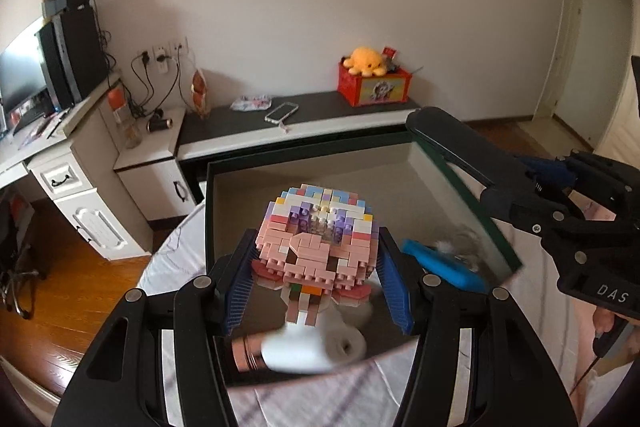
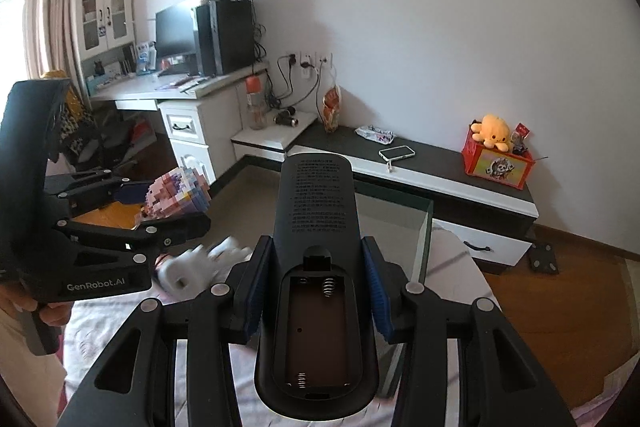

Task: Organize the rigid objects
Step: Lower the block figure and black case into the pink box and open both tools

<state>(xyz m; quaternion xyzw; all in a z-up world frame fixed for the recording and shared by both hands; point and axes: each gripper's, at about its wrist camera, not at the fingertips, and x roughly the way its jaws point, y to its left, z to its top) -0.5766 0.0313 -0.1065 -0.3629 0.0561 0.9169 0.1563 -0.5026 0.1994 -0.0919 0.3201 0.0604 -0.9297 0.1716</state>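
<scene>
Left tongs (image 1: 316, 267) clamped the brick figure (image 1: 316, 227) above the box (image 1: 224, 171); right tongs (image 2: 316, 291) gripped the remote (image 2: 316, 227), battery bay showing.

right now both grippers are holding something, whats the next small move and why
Probably lower the left gripper a little and let go. It holds the brick figure over the open box, where a blue item and a white item already lie. The right gripper can follow with the remote.

Soft daylight from window (image 2: 12, 11) at left (fisheye edges bent, dark), motion blur on white obj (image 1: 312, 343).
</scene>
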